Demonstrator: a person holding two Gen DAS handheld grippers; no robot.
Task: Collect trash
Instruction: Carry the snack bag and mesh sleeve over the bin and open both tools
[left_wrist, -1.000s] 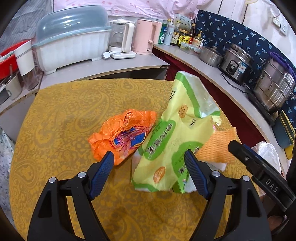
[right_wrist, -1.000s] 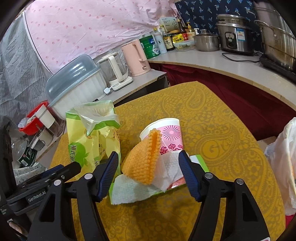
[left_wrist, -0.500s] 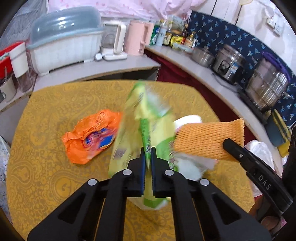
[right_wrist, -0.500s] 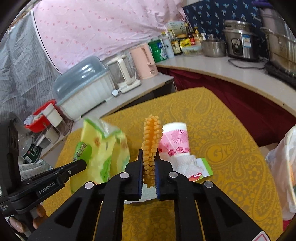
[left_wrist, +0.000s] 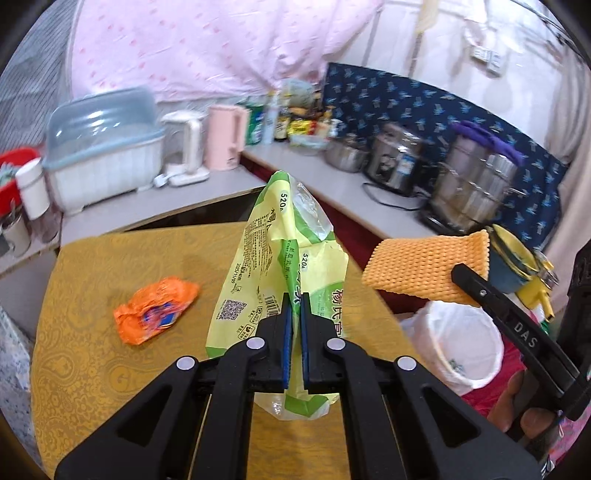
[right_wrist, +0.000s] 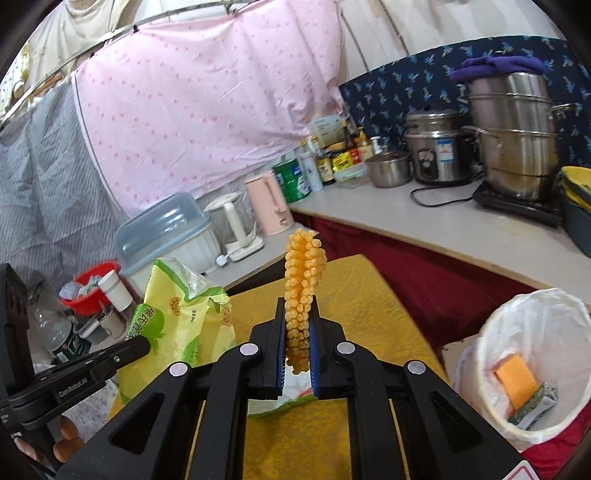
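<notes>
My left gripper (left_wrist: 294, 295) is shut on a yellow-green plastic bag (left_wrist: 266, 266), which hangs lifted above the yellow table (left_wrist: 92, 332). The same bag (right_wrist: 177, 328) shows at the left of the right wrist view. My right gripper (right_wrist: 297, 314) is shut on an orange foam net (right_wrist: 302, 288), held upright off the table; the foam net (left_wrist: 424, 266) also shows at the right of the left wrist view. A crumpled orange wrapper (left_wrist: 155, 310) lies on the table to the left. A white-lined trash bin (right_wrist: 535, 362) stands on the floor at the right, holding some trash.
A counter (right_wrist: 424, 221) curves behind the table with pots (right_wrist: 513, 147), a rice cooker (right_wrist: 436, 151), bottles, a pink kettle (left_wrist: 225, 136) and a lidded dish rack (left_wrist: 103, 147). A red basin (right_wrist: 88, 284) sits at the far left. A person's fingers (left_wrist: 524, 398) grip the right tool.
Both grippers closed, the left on the yellow-green bag and the right on the foam net, then both rose off the table with them. The trash bin has come into view.
</notes>
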